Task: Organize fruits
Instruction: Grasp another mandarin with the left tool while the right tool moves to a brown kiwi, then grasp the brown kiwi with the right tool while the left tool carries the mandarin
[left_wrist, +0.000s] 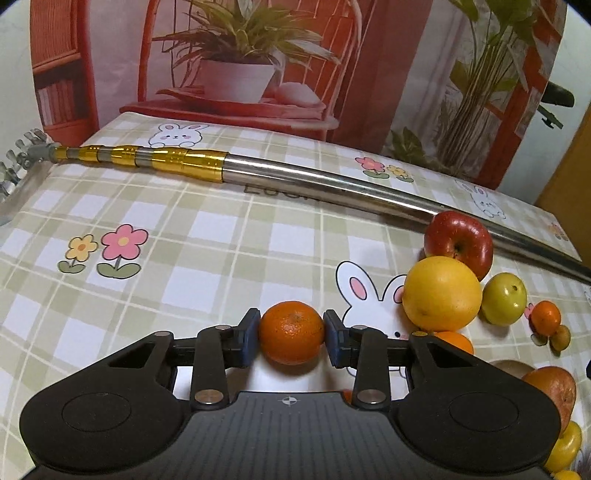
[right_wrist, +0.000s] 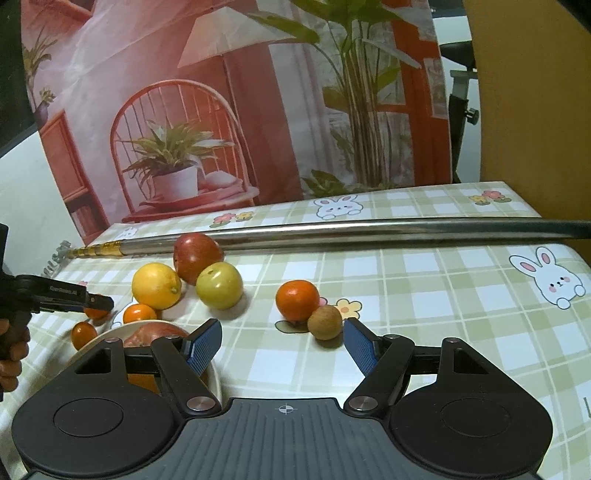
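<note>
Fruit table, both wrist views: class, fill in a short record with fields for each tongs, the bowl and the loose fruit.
left tongs: pads pressed on a small orange, shut on it
right tongs: open, nothing between the fingers
bowl: white, below the right tongs' left finger, holds fruit
loose fruit: red apple, yellow citrus, green fruit, small brown fruit
surface: checked tablecloth

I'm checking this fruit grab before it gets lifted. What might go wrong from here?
The left gripper pinches the round orange mandarin only at its sides, so it may roll out or get squashed.

The big yellow citrus and red apple sit close by; a sideways swing might knock them rolling.
</note>
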